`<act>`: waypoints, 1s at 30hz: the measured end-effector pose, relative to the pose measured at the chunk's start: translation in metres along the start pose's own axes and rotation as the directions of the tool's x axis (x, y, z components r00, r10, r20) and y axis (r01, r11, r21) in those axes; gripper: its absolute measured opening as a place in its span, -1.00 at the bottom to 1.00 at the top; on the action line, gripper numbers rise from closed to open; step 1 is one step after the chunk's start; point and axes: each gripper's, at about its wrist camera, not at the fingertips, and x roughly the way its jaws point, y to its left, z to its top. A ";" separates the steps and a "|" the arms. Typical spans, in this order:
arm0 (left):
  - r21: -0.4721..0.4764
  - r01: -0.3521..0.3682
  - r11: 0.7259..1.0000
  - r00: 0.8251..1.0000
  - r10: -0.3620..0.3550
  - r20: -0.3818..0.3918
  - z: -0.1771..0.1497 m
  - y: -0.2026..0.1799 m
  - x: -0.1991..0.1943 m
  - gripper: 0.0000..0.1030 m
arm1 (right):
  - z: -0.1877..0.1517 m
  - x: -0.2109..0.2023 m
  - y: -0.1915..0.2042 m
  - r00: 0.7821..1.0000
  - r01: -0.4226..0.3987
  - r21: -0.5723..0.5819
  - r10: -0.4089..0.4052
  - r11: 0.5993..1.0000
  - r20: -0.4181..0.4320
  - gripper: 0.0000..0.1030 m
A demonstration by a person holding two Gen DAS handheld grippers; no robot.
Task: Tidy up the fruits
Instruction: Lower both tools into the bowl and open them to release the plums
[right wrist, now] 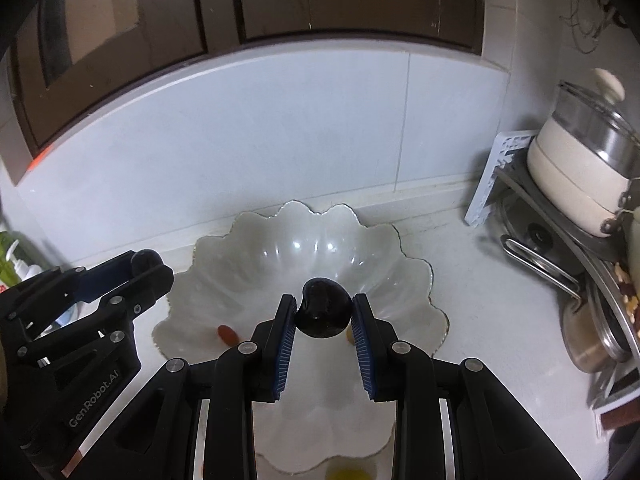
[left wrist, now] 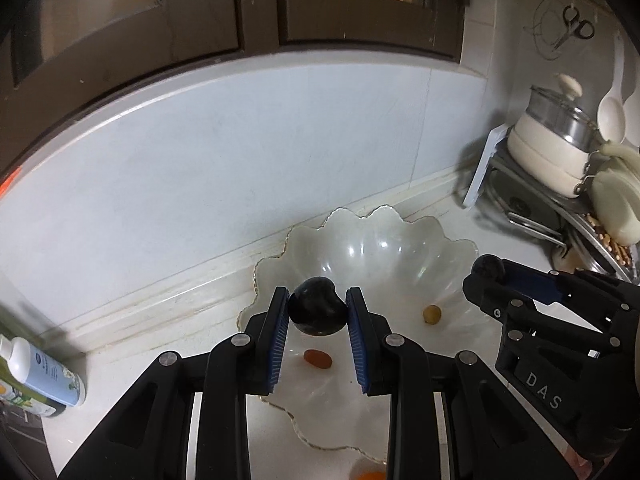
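Fruit in both my tools, and both are poised above the scalloped glass bowl [left wrist: 400,240]. Starting at the left: my left gripper [left wrist: 318,314] is clamped on a dark plum [left wrist: 317,312], pinched between the blue pads [left wrist: 280,340] at their very tips, held over the bowl's near-left side. Beneath it, already lying in the bowl, is a small red fruit [left wrist: 318,359], and further right a small tan one [left wrist: 432,314]. Moving right, my right gripper [right wrist: 324,316] grips a second dark plum [right wrist: 323,307] the same way, tip-pinched, over the bowl's middle.

To do this well, I judge I should lower each plum close to the glass before easing the jaws apart, since a drop from height could knock the bowl or send the fruit rolling over the low rim. I'd release one side at a time, aiming for bare glass and not the small fruits, and keep my two tools well apart as they descend.
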 end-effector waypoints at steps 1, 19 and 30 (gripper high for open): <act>-0.003 0.005 1.000 1.000 -0.005 -0.011 0.002 0.000 0.004 -0.43 | 0.002 0.005 -0.001 1.000 -0.001 0.001 0.001 1.000 -0.012 -0.42; -0.003 -0.001 1.000 0.983 0.000 -0.185 0.013 -0.001 0.075 -0.43 | 0.016 0.076 -0.014 0.980 0.008 0.003 -0.007 1.000 -0.197 -0.42; 0.005 -0.010 1.000 0.974 0.011 -0.226 0.016 -0.005 0.095 -0.42 | 0.020 0.100 -0.019 0.968 0.005 0.000 -0.004 1.000 -0.252 -0.41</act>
